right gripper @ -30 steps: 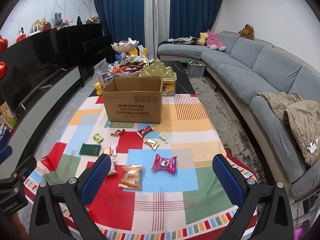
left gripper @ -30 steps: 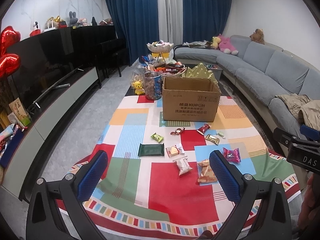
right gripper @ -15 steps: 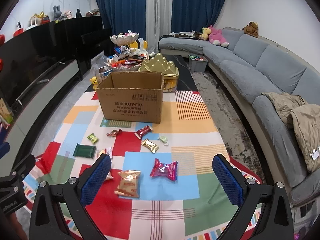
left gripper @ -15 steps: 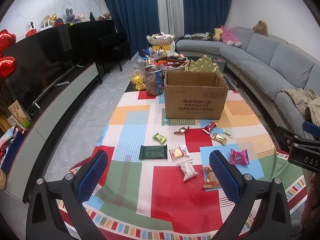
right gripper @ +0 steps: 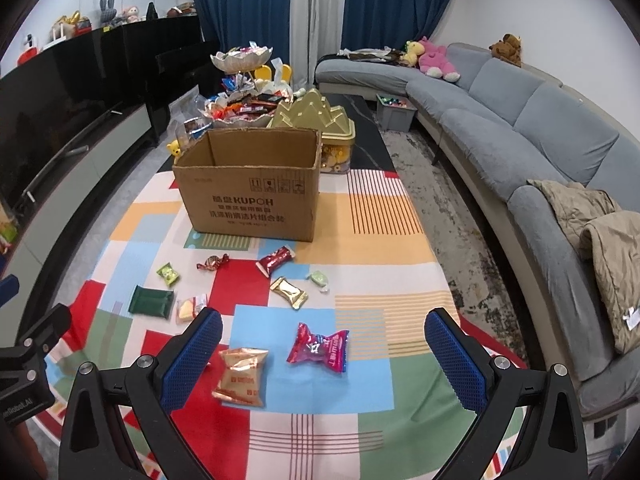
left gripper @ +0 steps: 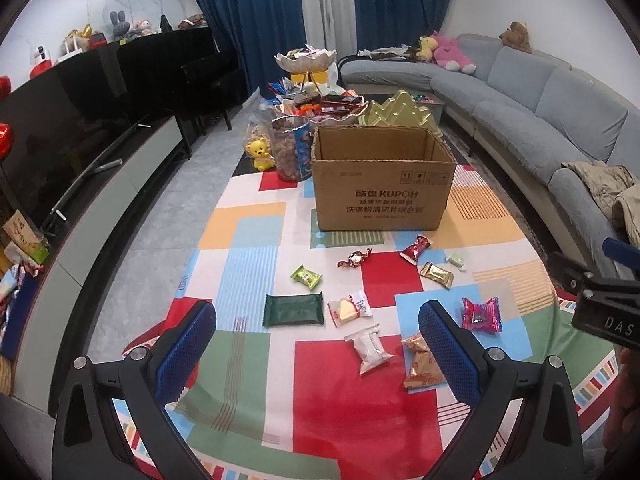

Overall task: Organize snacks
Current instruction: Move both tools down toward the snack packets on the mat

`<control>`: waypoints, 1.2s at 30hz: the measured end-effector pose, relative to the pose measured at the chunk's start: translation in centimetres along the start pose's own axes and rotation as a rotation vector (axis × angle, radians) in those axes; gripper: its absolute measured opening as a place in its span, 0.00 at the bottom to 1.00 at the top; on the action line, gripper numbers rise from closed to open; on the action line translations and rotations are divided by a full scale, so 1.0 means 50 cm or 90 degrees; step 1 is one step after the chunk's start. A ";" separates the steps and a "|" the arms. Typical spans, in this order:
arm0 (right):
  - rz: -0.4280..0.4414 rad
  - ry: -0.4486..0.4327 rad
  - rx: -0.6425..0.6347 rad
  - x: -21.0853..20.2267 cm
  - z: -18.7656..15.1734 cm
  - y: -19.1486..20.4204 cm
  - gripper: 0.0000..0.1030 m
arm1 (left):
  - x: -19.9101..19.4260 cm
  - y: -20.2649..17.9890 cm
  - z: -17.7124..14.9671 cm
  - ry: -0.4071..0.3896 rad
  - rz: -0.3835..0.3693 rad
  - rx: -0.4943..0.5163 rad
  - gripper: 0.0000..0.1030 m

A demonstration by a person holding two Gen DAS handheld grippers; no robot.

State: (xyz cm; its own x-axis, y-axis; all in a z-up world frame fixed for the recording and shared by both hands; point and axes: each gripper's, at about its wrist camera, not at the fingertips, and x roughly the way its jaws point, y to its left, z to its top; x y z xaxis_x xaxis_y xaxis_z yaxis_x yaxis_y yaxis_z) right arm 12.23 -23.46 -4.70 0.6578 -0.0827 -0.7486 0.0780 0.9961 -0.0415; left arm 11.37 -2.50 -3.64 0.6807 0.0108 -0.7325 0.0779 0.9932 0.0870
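snacks lie all over a bright patchwork cloth [left gripper: 340,412] on the tabletop. going left to right: a small light green candy packet [left gripper: 306,277], a flat dark green wrapper [left gripper: 293,310], a white packet with a yellow cake picture [left gripper: 349,308], a pale silver pouch [left gripper: 369,349], an orange foil bag [right gripper: 241,376], a pink shiny candy bag [right gripper: 319,347], a gold foil packet [right gripper: 289,293] and a red wrapper [right gripper: 275,260]. behind them stands an open brown cardboard box [left gripper: 382,184]. the left claw [left gripper: 316,356] is spread wide and holds nothing; it hangs over the dark green wrapper and the silver pouch. the right claw [right gripper: 322,364] is spread wide too, with nothing in it, above the orange bag and the pink bag.
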 end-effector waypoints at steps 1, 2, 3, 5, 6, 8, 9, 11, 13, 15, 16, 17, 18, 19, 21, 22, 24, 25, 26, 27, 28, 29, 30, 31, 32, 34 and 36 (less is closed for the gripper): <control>0.000 0.004 0.000 0.005 0.001 -0.001 1.00 | 0.006 -0.002 0.002 0.003 -0.003 0.002 1.00; 0.000 0.008 -0.002 0.012 0.001 0.000 1.00 | 0.011 -0.003 0.002 0.006 -0.006 0.005 1.00; 0.001 0.011 -0.002 0.016 0.001 -0.001 1.00 | 0.017 -0.005 0.003 0.011 -0.007 0.008 1.00; 0.003 0.019 -0.004 0.027 0.001 0.001 1.00 | 0.028 -0.009 0.003 0.020 -0.010 0.011 1.00; 0.003 0.022 -0.005 0.031 0.001 0.001 1.00 | 0.036 -0.009 0.003 0.025 -0.011 0.010 1.00; 0.005 0.027 -0.007 0.040 0.001 0.003 1.00 | 0.052 -0.010 0.002 0.037 -0.013 0.010 1.00; 0.005 0.030 -0.009 0.045 0.000 0.005 1.00 | 0.061 -0.011 0.000 0.044 -0.014 0.011 1.00; 0.003 0.039 -0.016 0.055 -0.003 0.010 1.00 | 0.075 -0.013 -0.002 0.059 -0.011 0.014 1.00; 0.004 0.051 -0.021 0.066 -0.007 0.014 1.00 | 0.092 -0.015 -0.007 0.076 -0.013 0.014 1.00; 0.007 0.064 -0.022 0.079 -0.010 0.016 1.00 | 0.107 -0.019 -0.010 0.092 -0.016 0.017 1.00; 0.010 0.072 -0.022 0.086 -0.012 0.017 1.00 | 0.113 -0.022 -0.012 0.098 -0.016 0.019 1.00; 0.013 0.079 -0.022 0.092 -0.013 0.017 1.00 | 0.120 -0.023 -0.013 0.103 -0.017 0.021 1.00; 0.015 0.085 -0.022 0.098 -0.014 0.019 1.00 | 0.127 -0.024 -0.014 0.108 -0.019 0.022 1.00; 0.019 0.092 -0.022 0.106 -0.016 0.021 1.00 | 0.133 -0.024 -0.016 0.114 -0.022 0.020 1.00; 0.026 0.107 -0.025 0.122 -0.023 0.027 1.00 | 0.148 -0.023 -0.020 0.129 -0.029 0.014 1.00; 0.027 0.113 -0.028 0.128 -0.026 0.030 1.00 | 0.155 -0.021 -0.023 0.139 -0.036 0.009 1.00; 0.029 0.130 -0.037 0.142 -0.036 0.039 1.00 | 0.172 -0.017 -0.029 0.162 -0.047 0.002 0.99; 0.033 0.137 -0.040 0.148 -0.041 0.042 1.00 | 0.176 -0.016 -0.033 0.168 -0.048 0.002 0.99; 0.037 0.143 -0.044 0.154 -0.046 0.046 1.00 | 0.184 -0.014 -0.036 0.175 -0.046 0.003 0.98; 0.039 0.148 -0.048 0.159 -0.051 0.050 1.00 | 0.188 -0.013 -0.038 0.179 -0.046 0.002 0.98; 0.041 0.154 -0.054 0.165 -0.056 0.055 1.00 | 0.193 -0.011 -0.039 0.183 -0.047 0.000 0.97; 0.044 0.160 -0.058 0.171 -0.059 0.059 1.00 | 0.196 -0.010 -0.040 0.184 -0.048 -0.001 0.97; 0.048 0.164 -0.061 0.176 -0.063 0.064 1.00 | 0.201 -0.010 -0.041 0.185 -0.049 -0.001 0.97; 0.052 0.168 -0.063 0.181 -0.067 0.068 1.00 | 0.205 -0.011 -0.041 0.187 -0.050 0.001 0.97; 0.056 0.172 -0.065 0.186 -0.070 0.070 1.00 | 0.209 -0.012 -0.041 0.189 -0.051 0.002 0.97; 0.064 0.184 -0.065 0.197 -0.075 0.078 1.00 | 0.221 -0.017 -0.043 0.199 -0.057 0.006 0.95; 0.069 0.199 -0.063 0.208 -0.081 0.082 0.99 | 0.235 -0.019 -0.045 0.217 -0.060 0.009 0.93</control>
State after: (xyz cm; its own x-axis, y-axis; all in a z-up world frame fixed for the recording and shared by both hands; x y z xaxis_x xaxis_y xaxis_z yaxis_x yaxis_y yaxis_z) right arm 16.35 -20.10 -15.36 0.3956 0.0213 -0.9182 -0.0630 0.9980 -0.0040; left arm 17.67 -3.06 -13.84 0.3874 -0.0396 -0.9211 0.1398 0.9901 0.0163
